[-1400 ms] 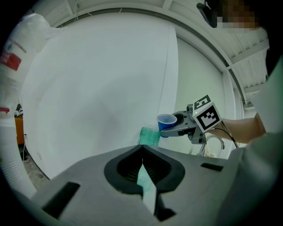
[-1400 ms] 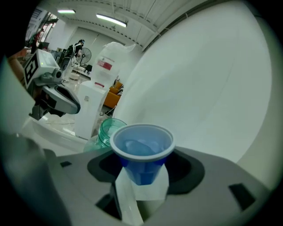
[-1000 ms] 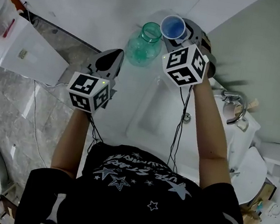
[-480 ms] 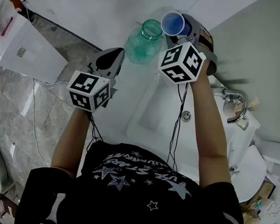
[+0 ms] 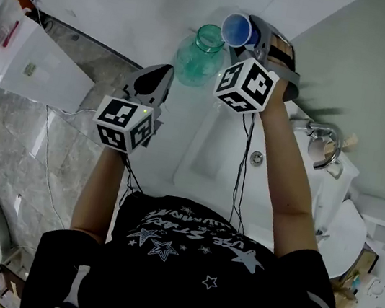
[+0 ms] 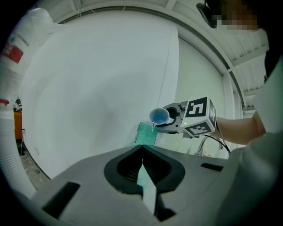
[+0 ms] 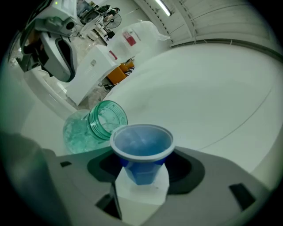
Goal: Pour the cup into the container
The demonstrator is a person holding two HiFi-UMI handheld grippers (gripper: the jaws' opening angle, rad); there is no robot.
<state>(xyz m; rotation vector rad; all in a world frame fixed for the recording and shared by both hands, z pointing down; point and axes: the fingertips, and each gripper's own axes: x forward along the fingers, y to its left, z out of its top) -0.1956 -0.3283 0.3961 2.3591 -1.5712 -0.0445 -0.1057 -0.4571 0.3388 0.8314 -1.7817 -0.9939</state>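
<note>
**Right hand-held gripper** [image 7: 141, 178]: jaws set wide, clamped on the lower body of a blue plastic cup [image 7: 141, 148]. The cup is tipped over, with its mouth turned towards the jar. Its contents cannot be made out.

**Green-tinted glass jar** [image 5: 198, 55]: open, with a threaded neck, upright on the white bench [image 5: 176, 121] close to the wall. In the left gripper view the cup's lip [image 6: 154, 125] sits just above the jar's mouth [image 6: 146, 129].

**Left hand-held gripper** [image 6: 142, 170]: jaws drawn together to a thin slit with nothing between them. It is held near the jar on the side away from the cup and is apart from both. Its own body hides the jar's lower half in its view.

**Surroundings:**
- A white basin with a drain [image 5: 255, 158] is set into the bench under the right forearm.
- A chrome tap [image 5: 323, 146] stands at the basin's far side.
- Black cables [image 5: 240, 172] hang from both grippers.
- A white box [image 5: 35, 65] stands on the tiled floor [image 5: 3, 147] at the left.
</note>
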